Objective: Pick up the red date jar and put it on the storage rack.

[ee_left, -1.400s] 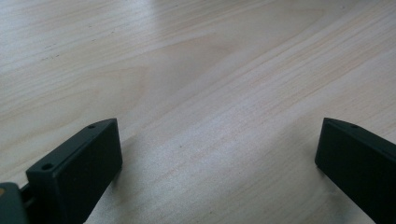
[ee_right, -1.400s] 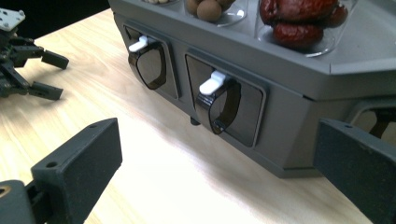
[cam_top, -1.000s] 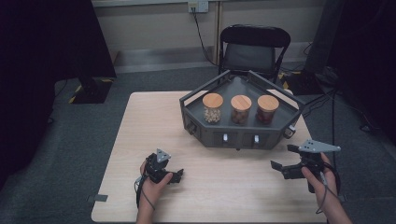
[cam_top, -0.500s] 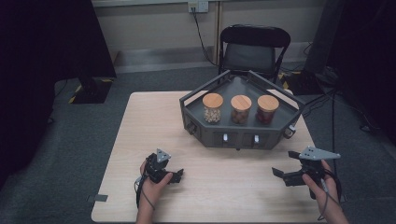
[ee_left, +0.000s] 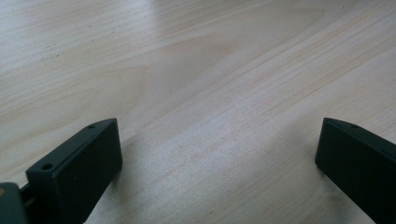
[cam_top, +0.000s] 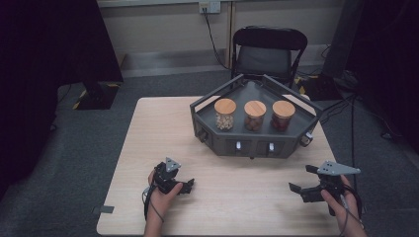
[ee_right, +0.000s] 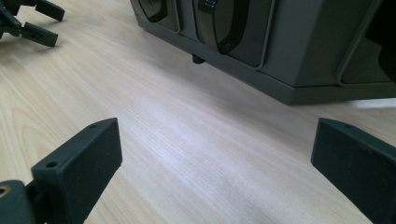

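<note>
Both the left gripper (cam_top: pixel 187 185) and the right gripper (cam_top: pixel 302 183) rest with fingers spread on the worktop (cam_top: pixel 237 197), at 6 o'clock of the grey tray (cam_top: pixel 257 143).

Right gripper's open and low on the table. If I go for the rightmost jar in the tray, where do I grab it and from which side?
Judging by its pose, take the rightmost jar by its glass body just under the wooden lid, coming down from above and from the right. It stands upright, the tray wall shields its lower part, and the middle jar stands close on its left. The right gripper is open.
</note>
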Available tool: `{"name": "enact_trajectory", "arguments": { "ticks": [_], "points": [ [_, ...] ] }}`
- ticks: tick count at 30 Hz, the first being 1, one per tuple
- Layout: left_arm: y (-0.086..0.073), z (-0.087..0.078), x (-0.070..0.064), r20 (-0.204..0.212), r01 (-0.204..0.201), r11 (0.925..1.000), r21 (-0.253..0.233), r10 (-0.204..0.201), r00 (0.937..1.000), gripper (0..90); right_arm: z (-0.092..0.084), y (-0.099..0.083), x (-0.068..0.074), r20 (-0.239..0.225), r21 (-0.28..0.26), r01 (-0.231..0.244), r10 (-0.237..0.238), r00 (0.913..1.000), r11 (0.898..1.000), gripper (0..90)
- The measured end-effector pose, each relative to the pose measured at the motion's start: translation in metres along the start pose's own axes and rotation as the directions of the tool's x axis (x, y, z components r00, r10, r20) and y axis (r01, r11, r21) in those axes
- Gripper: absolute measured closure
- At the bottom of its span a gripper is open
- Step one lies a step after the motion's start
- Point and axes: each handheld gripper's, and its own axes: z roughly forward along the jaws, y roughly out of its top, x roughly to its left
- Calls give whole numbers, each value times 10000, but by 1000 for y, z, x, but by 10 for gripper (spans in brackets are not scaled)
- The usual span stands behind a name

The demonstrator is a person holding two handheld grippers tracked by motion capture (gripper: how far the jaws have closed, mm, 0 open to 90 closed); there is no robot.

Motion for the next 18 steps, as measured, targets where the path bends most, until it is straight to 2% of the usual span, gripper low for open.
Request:
{"name": "enact_trajectory", "arguments": {
  "ticks": [18],
  "points": [
    [0, 0, 0, 5, 4, 10000, -1, -4, 10000, 2, 3, -11, 1, -44, 295, 8, -6, 10000, 9996, 12]
  ]
}}
